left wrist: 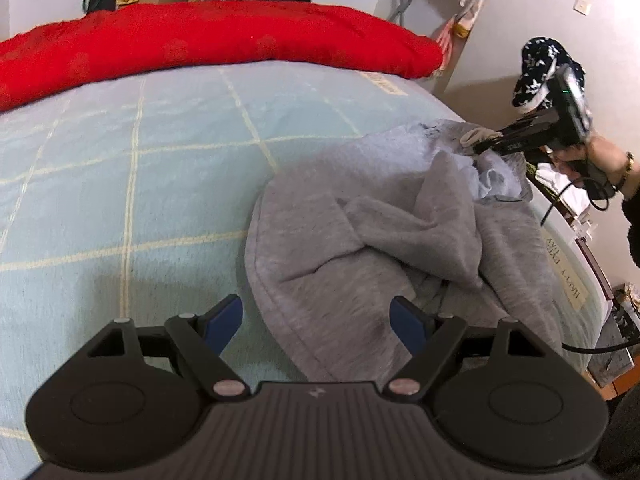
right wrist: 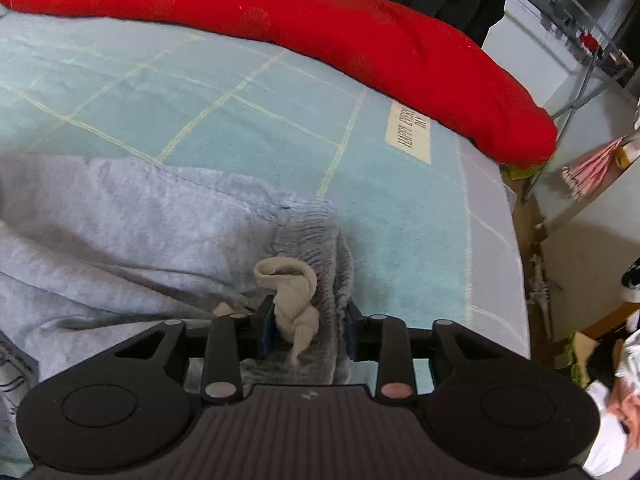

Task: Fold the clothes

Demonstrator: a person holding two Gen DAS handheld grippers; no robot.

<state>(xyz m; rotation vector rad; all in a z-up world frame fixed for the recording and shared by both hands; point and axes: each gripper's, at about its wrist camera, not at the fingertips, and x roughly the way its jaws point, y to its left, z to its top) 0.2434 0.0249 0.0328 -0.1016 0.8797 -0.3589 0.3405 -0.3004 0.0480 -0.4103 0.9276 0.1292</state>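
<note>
- Sweatpants [left wrist: 360,240], grey and crumpled, lie on the bed [left wrist: 120,184], toward its 3 o'clock edge in the left wrist view.
- Left hand-held gripper [left wrist: 316,318] hovers over the nearer fabric edge, jaws spread wide, pinching nothing.
- Right hand-held gripper [right wrist: 308,330] sits at the ribbed waistband, jaws partly apart; pale drawstring [right wrist: 292,292] lies between them, unclamped.
- Red quilt [right wrist: 320,32] lies at 12 o'clock.
</note>
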